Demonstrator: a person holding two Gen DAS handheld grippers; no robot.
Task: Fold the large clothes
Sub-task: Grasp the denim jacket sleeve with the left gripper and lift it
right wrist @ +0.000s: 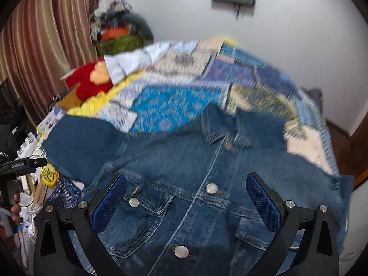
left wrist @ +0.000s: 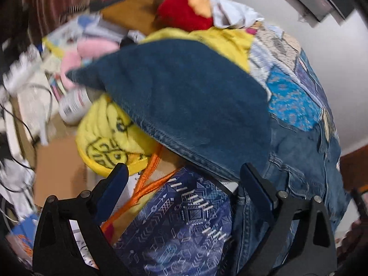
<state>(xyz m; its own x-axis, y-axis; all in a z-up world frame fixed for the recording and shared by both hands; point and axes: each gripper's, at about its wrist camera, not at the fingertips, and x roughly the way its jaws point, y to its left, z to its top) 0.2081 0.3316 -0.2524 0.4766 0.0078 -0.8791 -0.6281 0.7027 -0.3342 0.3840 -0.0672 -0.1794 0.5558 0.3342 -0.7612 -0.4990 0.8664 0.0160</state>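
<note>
- Jacket (right wrist: 207, 184) lies front up on the quilt (right wrist: 174, 105), collar away from me, buttons done up.
- Left gripper (left wrist: 184, 181) and right gripper (right wrist: 186, 193): jaws wide apart, holding nothing.
- I would go for the sleeve (left wrist: 184, 105) draped off the bed's left side, pinch near its hem, and carry it across the chest flat.
- Right sleeve end and bottom hem are cut off; both views are blurred.
</note>
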